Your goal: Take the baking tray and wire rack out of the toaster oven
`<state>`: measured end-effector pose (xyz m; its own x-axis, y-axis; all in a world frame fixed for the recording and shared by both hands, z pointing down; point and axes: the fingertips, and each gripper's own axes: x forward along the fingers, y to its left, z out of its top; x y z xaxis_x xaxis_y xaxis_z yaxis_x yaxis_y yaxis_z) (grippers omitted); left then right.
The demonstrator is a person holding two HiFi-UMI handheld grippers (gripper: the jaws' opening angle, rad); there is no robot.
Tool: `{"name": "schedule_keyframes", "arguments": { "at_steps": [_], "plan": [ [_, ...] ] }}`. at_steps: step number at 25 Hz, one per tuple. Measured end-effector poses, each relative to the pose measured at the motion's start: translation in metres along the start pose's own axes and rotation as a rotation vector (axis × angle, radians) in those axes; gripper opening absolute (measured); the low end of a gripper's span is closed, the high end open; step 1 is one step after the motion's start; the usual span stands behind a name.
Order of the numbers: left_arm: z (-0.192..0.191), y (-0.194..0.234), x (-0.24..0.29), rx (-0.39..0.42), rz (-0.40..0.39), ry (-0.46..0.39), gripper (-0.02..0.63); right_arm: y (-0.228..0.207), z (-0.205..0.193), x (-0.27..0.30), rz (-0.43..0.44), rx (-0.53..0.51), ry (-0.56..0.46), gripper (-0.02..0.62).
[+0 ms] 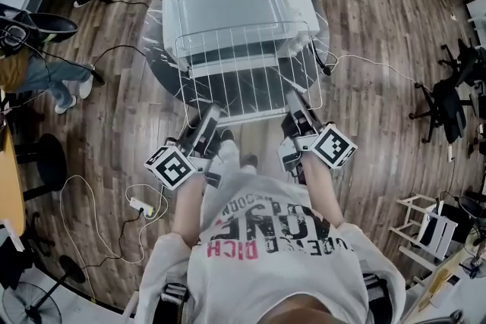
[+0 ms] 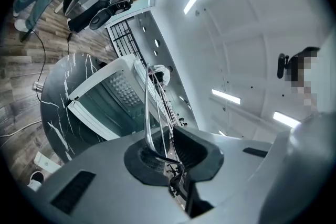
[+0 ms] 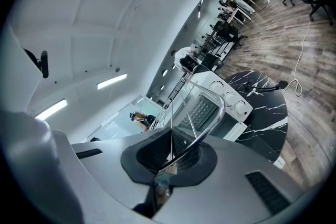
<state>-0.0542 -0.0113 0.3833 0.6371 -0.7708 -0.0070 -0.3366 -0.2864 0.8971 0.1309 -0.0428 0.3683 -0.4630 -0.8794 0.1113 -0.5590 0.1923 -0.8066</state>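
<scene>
At the left, our left claw (image 1: 206,117) was pinched almost shut on the near rail of the wire rack (image 1: 247,68), close to the rack's left corner. In the left gripper view the thin rail ran straight between the pads.

The rack hung level in front of us, out over the round dark tabletop (image 1: 161,64). Its long axis ran across from one claw to the other, and its far edge showed against the front of the white toaster oven (image 1: 307,7). We could not tell whether that far edge was fully clear of the oven's mouth. What looked like the baking tray (image 1: 228,4) lay on the oven's top, well beyond the rack.

At the right, our right claw (image 1: 298,106) was closed tight on the same near rail, by the right corner, with the wire caught between its pads.

So the rack lay ahead of both claws, held evenly by its near edge, with neither hand closer than the other. We judged the next move would have to draw both claws back together so that the rack did not skew.
</scene>
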Motion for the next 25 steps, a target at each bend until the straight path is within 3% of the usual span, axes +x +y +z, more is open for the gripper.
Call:
{"name": "schedule_keyframes", "arguments": {
  "at_steps": [25],
  "plan": [
    [0.044,0.032,0.038,-0.046,0.033,0.015,0.021,-0.024,0.005,0.060,-0.133,0.065,0.056,0.002]
  ]
}}
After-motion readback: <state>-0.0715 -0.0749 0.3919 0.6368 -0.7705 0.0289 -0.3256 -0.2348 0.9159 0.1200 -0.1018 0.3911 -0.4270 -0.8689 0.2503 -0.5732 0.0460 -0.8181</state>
